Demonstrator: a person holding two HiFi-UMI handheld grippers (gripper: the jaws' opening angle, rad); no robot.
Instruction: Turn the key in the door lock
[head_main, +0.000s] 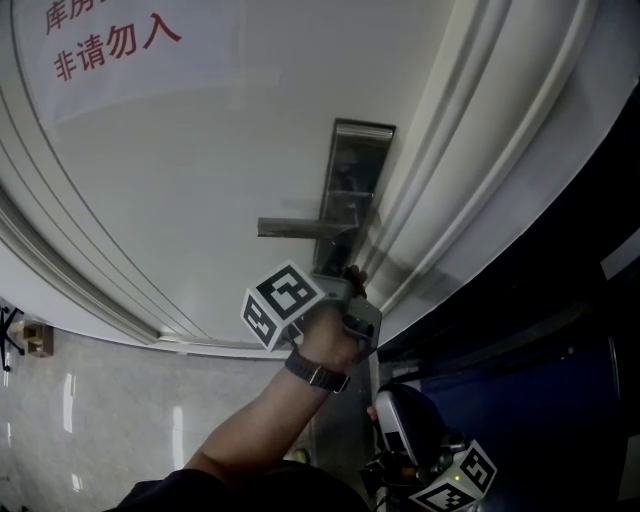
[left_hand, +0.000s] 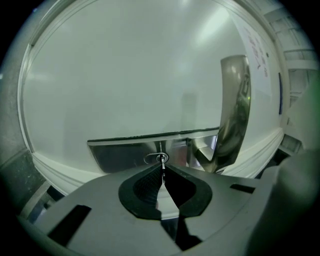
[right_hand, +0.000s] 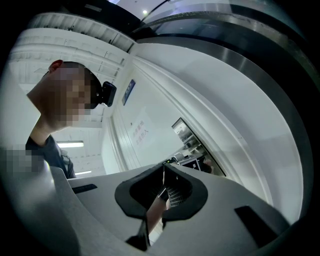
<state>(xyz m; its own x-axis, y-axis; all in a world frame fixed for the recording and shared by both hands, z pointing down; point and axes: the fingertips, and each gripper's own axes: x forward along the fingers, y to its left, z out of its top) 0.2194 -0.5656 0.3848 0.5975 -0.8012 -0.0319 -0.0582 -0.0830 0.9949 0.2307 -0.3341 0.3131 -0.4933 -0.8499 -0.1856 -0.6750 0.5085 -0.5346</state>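
Observation:
A steel lock plate (head_main: 352, 185) with a lever handle (head_main: 290, 228) is fixed to the white door (head_main: 200, 170). A hand holds my left gripper (head_main: 352, 277) against the lower end of the plate. In the left gripper view the jaws are shut on a small key (left_hand: 162, 159) with a wire ring, and the key stands in the plate (left_hand: 125, 152). The handle (left_hand: 232, 115) rises to the right of it. My right gripper (head_main: 425, 462) hangs low at the bottom right, away from the door. Its jaws (right_hand: 164, 169) are shut with nothing between them.
The moulded door frame (head_main: 470, 170) runs diagonally to the right of the lock, with a dark blue surface (head_main: 560, 380) beyond it. A notice with red characters (head_main: 110, 40) is stuck on the upper door. Pale glossy floor (head_main: 90, 410) lies at the lower left.

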